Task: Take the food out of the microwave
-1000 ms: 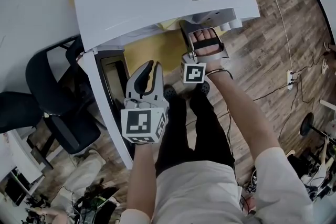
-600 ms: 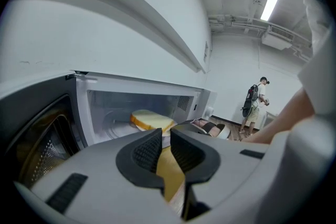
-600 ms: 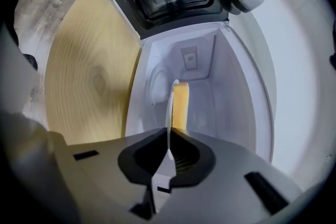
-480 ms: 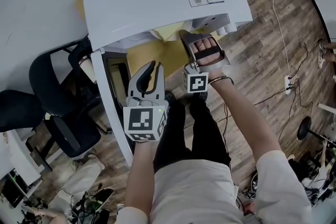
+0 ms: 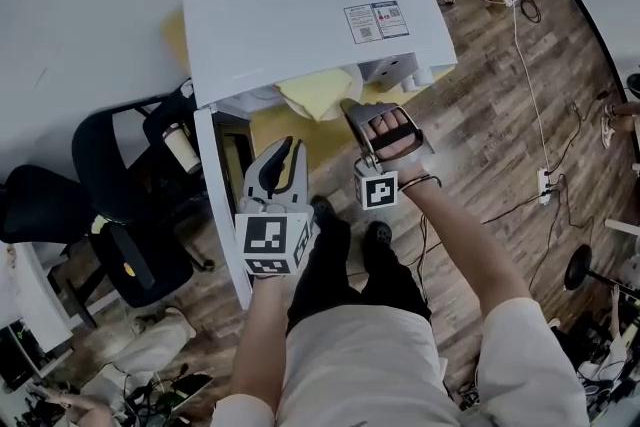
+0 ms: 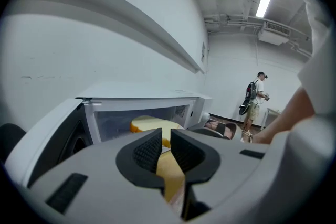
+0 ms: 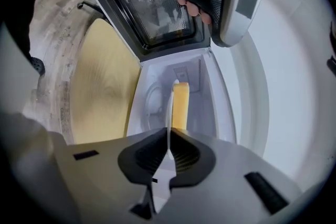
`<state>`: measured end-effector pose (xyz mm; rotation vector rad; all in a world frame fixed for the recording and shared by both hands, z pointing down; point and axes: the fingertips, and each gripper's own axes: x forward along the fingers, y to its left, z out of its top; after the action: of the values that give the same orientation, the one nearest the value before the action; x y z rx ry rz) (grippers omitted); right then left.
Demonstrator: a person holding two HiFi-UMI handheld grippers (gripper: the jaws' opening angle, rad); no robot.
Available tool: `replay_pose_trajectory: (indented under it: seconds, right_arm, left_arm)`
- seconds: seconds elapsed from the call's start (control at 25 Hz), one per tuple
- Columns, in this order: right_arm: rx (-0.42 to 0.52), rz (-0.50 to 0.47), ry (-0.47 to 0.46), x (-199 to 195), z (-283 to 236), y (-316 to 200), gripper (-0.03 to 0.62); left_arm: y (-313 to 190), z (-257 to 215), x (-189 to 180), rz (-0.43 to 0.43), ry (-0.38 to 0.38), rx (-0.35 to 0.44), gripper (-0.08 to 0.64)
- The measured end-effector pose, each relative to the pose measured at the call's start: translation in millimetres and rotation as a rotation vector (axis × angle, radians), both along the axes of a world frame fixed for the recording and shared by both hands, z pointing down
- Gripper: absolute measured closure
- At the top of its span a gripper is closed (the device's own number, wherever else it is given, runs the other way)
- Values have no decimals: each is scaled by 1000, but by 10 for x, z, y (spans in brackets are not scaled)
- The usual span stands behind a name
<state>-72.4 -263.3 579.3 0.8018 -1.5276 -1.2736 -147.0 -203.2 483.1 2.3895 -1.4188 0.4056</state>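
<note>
A white microwave (image 5: 310,5) stands with its door (image 5: 225,205) swung open to the left. My right gripper (image 5: 348,105) is at the opening, shut on the rim of a thin white plate (image 7: 169,113) that carries a yellow slice of food (image 7: 180,105). The right gripper view shows the plate edge-on in front of the cavity (image 7: 181,73). From above, the food (image 5: 315,93) pokes out under the microwave's front edge. My left gripper (image 5: 285,147) hovers beside the door, its jaws a narrow gap apart and holding nothing. In the left gripper view (image 6: 166,136) it points at the food (image 6: 152,124).
The microwave rests on a yellow surface (image 5: 285,120). A black office chair (image 5: 120,195) and a paper cup (image 5: 180,147) sit left of the door. Cables (image 5: 530,45) lie on the wood floor at right. A person (image 6: 254,97) stands far off.
My right gripper has drawn back from the opening with the plate, so more of the yellow food shows outside. Both grippers have lifted a little. The left jaws look the same.
</note>
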Motion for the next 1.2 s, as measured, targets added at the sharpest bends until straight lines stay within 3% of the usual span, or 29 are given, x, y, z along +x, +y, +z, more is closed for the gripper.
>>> replay_pose_trajectory:
  seconds: [0.32,0.64,0.84,1.2]
  right_arm:
    - [8,-79,5,144,-238,336,580]
    - [2,-161,5,396,-438,859,580]
    - [23,-225,1,527,-684,1208,580]
    - [20,-250,2,799,-1157,1654,580]
  left_arm:
    - [287,-260,-21,-79,-20,37,532]
    - [831,-458,174,-172,8,56,532]
    - [1173,-568,361,-207,23,66,532]
    - [1734,-773,647,-218,33,84,532]
